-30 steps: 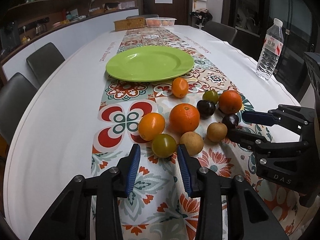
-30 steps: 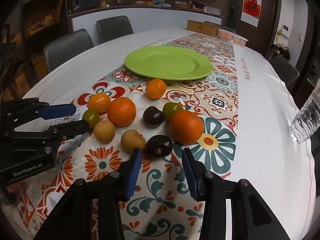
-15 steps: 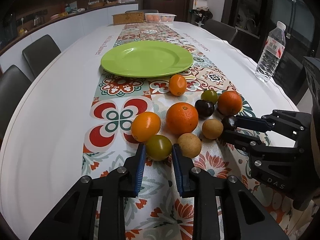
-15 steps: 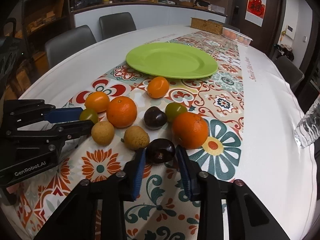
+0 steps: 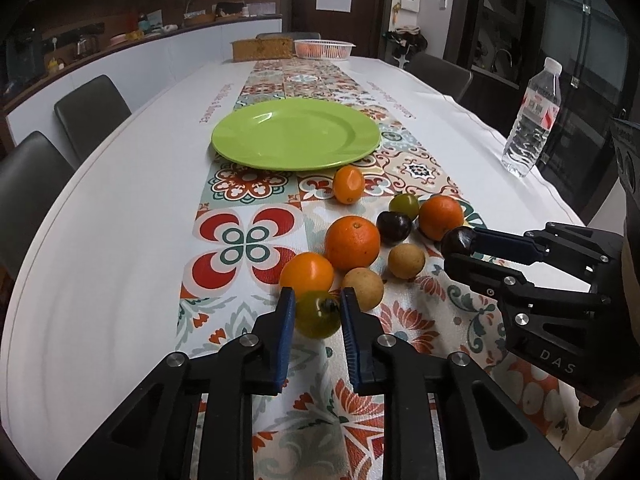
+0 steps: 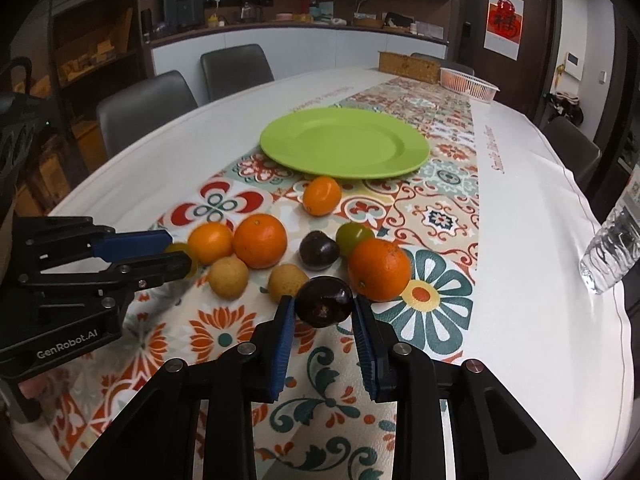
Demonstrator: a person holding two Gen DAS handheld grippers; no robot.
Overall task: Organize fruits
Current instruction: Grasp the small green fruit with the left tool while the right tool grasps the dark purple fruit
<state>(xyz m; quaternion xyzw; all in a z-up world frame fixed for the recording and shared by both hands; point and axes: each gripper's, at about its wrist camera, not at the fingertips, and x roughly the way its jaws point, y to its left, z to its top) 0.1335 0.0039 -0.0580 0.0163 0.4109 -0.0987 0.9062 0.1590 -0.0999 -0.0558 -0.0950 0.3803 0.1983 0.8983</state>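
Nearest, left gripper [image 5: 317,312] with jaws closed on a green tomato [image 5: 318,314], both blue pads against its sides, just above the patterned runner [image 5: 248,240] near the table's near edge. Right gripper [image 6: 324,312] likewise clamped on a dark plum [image 6: 325,301], pads pressed to both flanks. Just beyond the tomato, touching or nearly so: a small orange [image 5: 306,271] and a tan longan [image 5: 363,288]. Second longan [image 5: 406,261] just right of that. Behind these, a large orange [image 5: 352,243], then another plum [image 5: 394,227], a second green tomato [image 5: 404,206] and another orange [image 5: 441,217] clustered close together. Farther on, alone, a small mandarin [image 5: 349,185] just short of the green plate [image 5: 296,139], bare, in the middle of the runner. Water bottle [image 5: 532,118] upright near the right edge. At the far end, a wicker box [image 5: 262,49] and a white basket [image 5: 324,48] side by side.
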